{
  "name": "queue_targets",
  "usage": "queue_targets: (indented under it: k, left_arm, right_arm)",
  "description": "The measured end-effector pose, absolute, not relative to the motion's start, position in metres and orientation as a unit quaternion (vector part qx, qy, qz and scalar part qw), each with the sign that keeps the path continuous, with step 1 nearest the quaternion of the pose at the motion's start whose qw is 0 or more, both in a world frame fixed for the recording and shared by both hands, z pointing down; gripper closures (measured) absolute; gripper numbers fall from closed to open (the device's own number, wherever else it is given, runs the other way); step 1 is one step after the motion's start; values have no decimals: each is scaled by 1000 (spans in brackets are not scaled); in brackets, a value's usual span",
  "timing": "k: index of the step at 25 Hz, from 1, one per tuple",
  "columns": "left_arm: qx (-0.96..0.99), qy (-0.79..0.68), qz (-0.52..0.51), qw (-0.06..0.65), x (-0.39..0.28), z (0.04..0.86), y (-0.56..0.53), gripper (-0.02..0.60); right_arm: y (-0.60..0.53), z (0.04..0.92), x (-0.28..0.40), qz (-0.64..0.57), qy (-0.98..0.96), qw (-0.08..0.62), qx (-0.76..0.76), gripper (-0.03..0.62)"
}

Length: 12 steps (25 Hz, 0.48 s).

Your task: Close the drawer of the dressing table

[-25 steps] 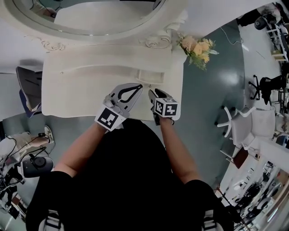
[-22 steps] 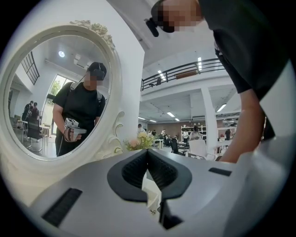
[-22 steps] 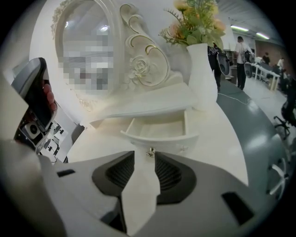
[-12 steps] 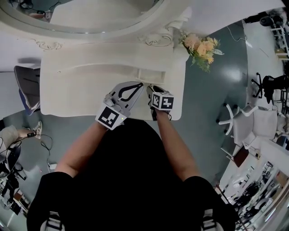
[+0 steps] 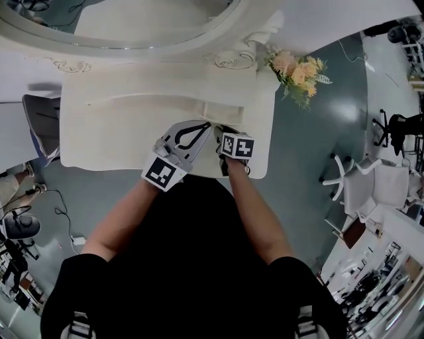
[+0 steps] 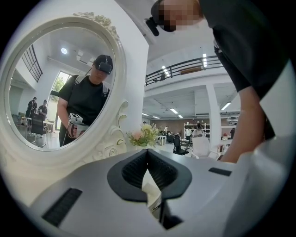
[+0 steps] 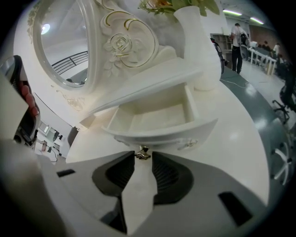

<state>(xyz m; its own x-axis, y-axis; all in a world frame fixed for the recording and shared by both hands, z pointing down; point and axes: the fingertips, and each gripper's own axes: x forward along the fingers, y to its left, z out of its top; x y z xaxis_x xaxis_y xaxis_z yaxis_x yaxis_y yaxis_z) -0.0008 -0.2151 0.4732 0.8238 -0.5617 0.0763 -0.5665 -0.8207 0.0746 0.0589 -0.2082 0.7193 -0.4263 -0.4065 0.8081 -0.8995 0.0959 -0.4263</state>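
Observation:
The white dressing table (image 5: 119, 126) has a small drawer (image 7: 155, 115) pulled out at its right end, empty inside. The drawer also shows in the head view (image 5: 222, 111). Its little metal knob (image 7: 142, 151) sits right between the tips of my right gripper (image 7: 143, 159), which is shut on it. From above, the right gripper (image 5: 222, 134) points at the drawer front. My left gripper (image 5: 205, 126) hovers beside it over the tabletop, shut and holding nothing. In its own view the left gripper (image 6: 148, 152) points past the mirror toward the flowers.
An oval mirror (image 5: 132, 20) with a carved frame stands at the table's back. A white vase of flowers (image 5: 298, 69) sits at the back right corner, just right of the drawer. A chair (image 5: 40, 126) is left of the table, and white chairs (image 5: 358, 185) stand to the right.
My right gripper has crept forward toward the drawer front, onto the knob. The left gripper has hardly moved.

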Motion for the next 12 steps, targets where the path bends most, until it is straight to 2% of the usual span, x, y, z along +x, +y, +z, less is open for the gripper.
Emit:
queue_targets:
  k: [12]
  left_arm:
    - [950,-309,30,46,-5,474,-220,589]
  right_arm:
    - [-212,716,58,491,-693,244,467,494]
